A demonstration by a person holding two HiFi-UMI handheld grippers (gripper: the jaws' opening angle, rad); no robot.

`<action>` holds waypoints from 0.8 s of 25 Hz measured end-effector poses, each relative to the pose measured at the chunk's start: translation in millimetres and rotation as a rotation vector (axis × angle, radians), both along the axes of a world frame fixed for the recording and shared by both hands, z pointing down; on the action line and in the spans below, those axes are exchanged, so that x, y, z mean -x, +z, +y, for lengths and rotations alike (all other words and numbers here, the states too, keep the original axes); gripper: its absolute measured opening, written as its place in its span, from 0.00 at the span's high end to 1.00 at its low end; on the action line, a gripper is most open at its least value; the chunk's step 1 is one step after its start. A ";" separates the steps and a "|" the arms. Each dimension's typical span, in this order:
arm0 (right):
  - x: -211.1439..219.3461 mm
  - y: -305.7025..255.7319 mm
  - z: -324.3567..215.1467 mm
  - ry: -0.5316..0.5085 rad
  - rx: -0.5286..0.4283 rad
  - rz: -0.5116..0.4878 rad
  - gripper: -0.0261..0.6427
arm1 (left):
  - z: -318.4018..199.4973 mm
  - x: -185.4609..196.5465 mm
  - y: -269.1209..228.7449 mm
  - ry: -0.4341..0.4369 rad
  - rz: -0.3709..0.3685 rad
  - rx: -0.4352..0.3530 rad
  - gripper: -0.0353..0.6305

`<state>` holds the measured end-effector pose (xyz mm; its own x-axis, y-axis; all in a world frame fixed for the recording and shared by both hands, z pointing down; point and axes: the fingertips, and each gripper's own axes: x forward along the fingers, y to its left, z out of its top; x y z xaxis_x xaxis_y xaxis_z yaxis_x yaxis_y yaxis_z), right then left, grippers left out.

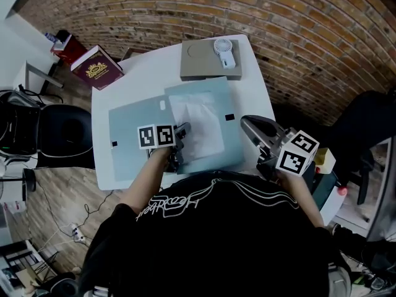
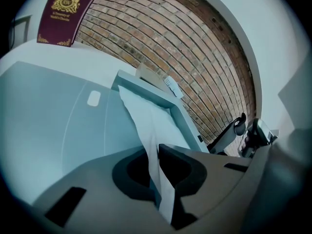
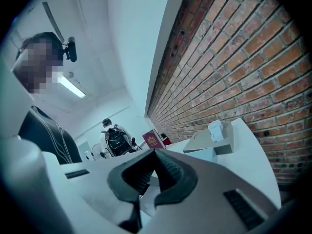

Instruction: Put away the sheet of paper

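Left gripper [image 2: 157,152] pinches the sheet of paper [image 2: 144,116]; right gripper [image 3: 155,155] seemingly closed, empty.

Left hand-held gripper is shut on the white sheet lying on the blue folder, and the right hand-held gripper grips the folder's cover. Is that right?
One thing is off: the right hand-held gripper grips nothing. The right gripper view shows its jaws together and empty. The left hand-held gripper is shut on the white sheet on the blue folder.

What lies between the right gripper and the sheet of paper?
Head view: only the blue folder's leaf, bearing a small black tab, and a strip of white table separate the right gripper from the sheet of paper.
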<state>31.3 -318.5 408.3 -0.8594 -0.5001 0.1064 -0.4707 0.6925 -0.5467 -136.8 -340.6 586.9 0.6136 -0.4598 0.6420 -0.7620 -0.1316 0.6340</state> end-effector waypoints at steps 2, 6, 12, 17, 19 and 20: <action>2.4 1.1 0.1 -0.008 0.003 0.000 0.96 | -0.5 -0.6 -1.2 -0.013 -0.034 -0.014 0.89; 7.7 2.4 -0.1 -0.021 0.003 -0.003 0.96 | 0.5 -4.1 -8.0 -0.021 -0.039 -0.054 0.58; 22.3 -0.5 5.1 -0.030 -0.002 0.018 0.96 | -2.9 29.3 -16.0 -0.104 -0.168 -0.156 0.46; 36.4 -7.0 16.1 -0.025 -0.002 0.030 0.96 | 6.7 48.0 -32.4 -0.101 -0.187 -0.204 0.45; 43.9 -11.0 21.3 -0.023 0.000 0.029 0.96 | 13.0 51.1 -48.8 -0.057 -0.195 -0.249 0.45; 48.6 -13.3 24.1 -0.023 0.000 0.028 0.96 | 16.9 51.4 -59.9 -0.025 -0.195 -0.281 0.45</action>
